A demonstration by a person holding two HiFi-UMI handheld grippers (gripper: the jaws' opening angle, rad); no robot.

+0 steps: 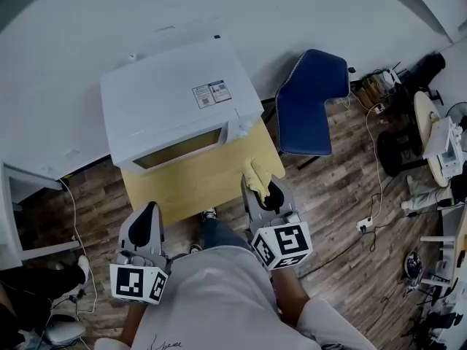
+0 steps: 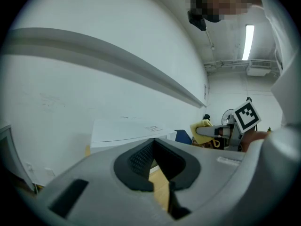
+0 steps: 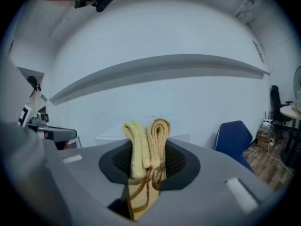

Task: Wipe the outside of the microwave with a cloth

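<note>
The white microwave (image 1: 175, 108) stands on a small wooden table (image 1: 197, 184) against the wall, its door facing me. My right gripper (image 1: 264, 188) is shut on a folded yellow cloth (image 1: 255, 176), held over the table's right front corner, short of the microwave. In the right gripper view the cloth (image 3: 146, 149) stands folded between the jaws, and the microwave (image 3: 110, 136) shows behind it. My left gripper (image 1: 148, 210) hangs at the table's front left edge, shut with nothing in it (image 2: 153, 142). In the left gripper view the microwave (image 2: 136, 128) lies ahead.
A blue chair (image 1: 310, 100) stands right of the table, close to the microwave's side. Cables and a power strip (image 1: 365, 224) lie on the wood floor at right. A white cabinet (image 1: 14, 210) is at left. The person's feet show under the table edge.
</note>
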